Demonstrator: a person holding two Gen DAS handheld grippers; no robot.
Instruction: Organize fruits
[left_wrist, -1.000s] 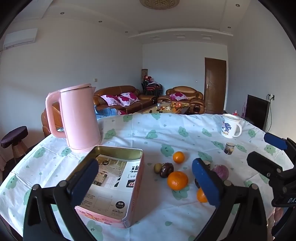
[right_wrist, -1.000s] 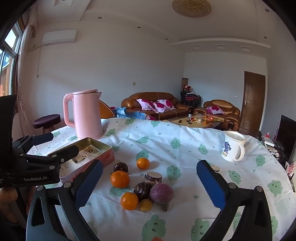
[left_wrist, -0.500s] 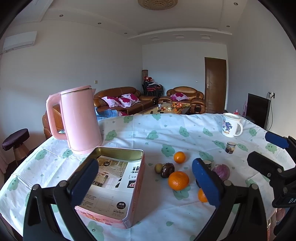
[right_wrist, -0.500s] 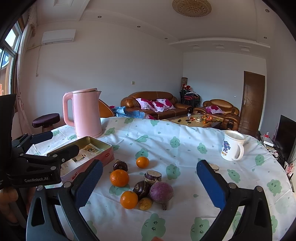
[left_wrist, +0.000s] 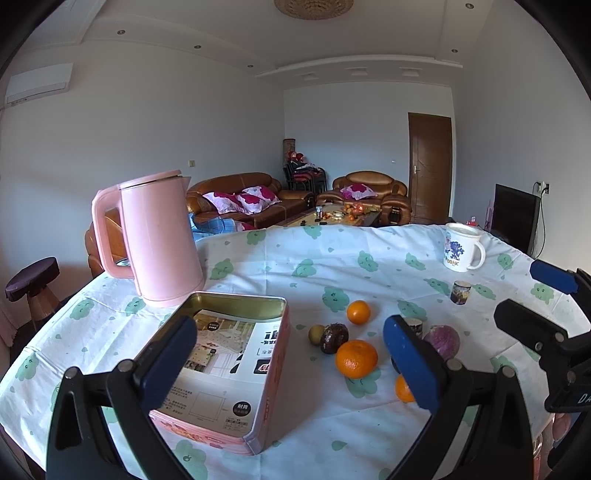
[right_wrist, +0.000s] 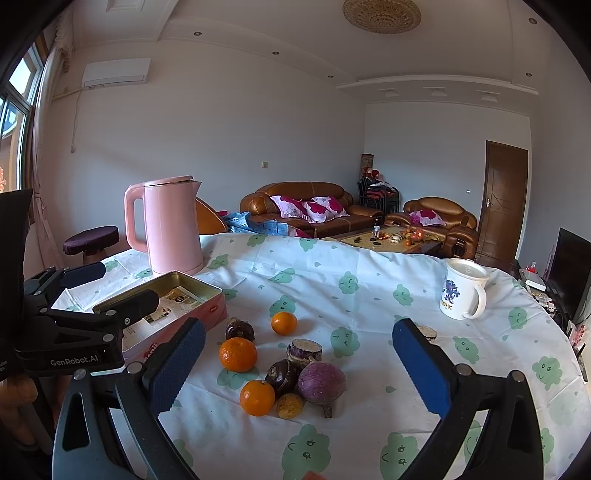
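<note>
A cluster of fruit lies mid-table: three oranges, a dark passion fruit, another dark fruit, a small yellow fruit, a purple round root and a cut piece. An open pink tin box with printed paper inside stands left of them. My left gripper is open and empty, above the tin's right edge. My right gripper is open and empty, above the cluster. In the left view the big orange sits between the fingers.
A pink kettle stands behind the tin. A white mug and a small cup stand at the right. The table has a white cloth with green prints. Sofas and a door lie beyond.
Both views have shifted very slightly; the grippers stay open and nothing on the table has moved.
</note>
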